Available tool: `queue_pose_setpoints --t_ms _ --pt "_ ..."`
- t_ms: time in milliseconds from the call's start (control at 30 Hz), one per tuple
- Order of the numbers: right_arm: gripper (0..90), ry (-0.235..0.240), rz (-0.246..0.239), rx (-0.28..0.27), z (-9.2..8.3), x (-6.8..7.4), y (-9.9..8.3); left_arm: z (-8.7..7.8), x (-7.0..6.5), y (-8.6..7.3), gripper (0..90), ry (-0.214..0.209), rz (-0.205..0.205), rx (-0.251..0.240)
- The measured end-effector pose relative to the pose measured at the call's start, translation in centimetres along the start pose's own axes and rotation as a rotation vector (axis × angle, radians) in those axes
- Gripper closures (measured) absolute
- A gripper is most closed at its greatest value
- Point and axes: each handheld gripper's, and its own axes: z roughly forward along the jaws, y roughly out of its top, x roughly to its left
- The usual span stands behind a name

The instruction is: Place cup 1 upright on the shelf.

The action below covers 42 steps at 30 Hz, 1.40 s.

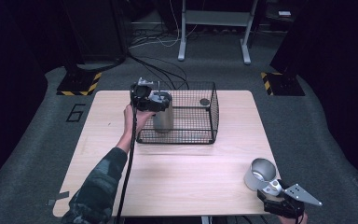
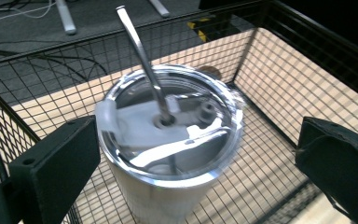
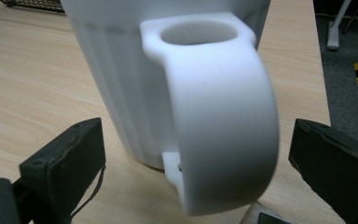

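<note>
Left gripper (image 2: 191,154) spread wide around the steel tumbler (image 2: 168,140) inside the wire basket (image 1: 200,135), table's twelve o'clock; right gripper (image 3: 191,172) spread, straddling the white mug's handle (image 3: 223,121) at five o'clock.

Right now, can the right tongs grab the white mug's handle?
Probably yes. The right tongs are open, one jaw on each side of the white mug's handle, with nothing between them, and the mug stands on the table.

So it's a light wood table (image 1: 177,168) on grey carpet. A black wire basket (image 1: 200,135) sits toward the far edge, and a white mug (image 1: 259,173) stands near the front right corner.
</note>
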Motion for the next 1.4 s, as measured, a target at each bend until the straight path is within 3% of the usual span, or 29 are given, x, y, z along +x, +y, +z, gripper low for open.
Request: queue_pose_setpoints --t_ms 133,333,600,933,1400 --pt "2.9 -0.005 0.005 -0.005 0.1 0.1 0.0 -1.4 -0.6 0.0 0.0 -0.035 0.022 0.0" --pt "2.9 0.002 0.0 -0.005 0.0 -0.1 0.0 -4.1 -1.7 -0.7 0.0 -0.071 0.095 -0.004" --pt "3.0 -0.002 0.004 -0.01 0.0 0.0 0.0 -7.3 -2.5 -2.0 0.0 -0.083 0.166 0.0" --pt "3.4 -0.01 0.003 -0.009 0.0 0.1 -0.1 -10.0 -2.3 -4.6 0.0 -0.076 0.19 0.011" --pt "3.4 -0.017 0.003 -0.007 0.1 0.1 0.0 -10.5 -0.5 -10.0 0.0 -0.027 0.186 0.049"
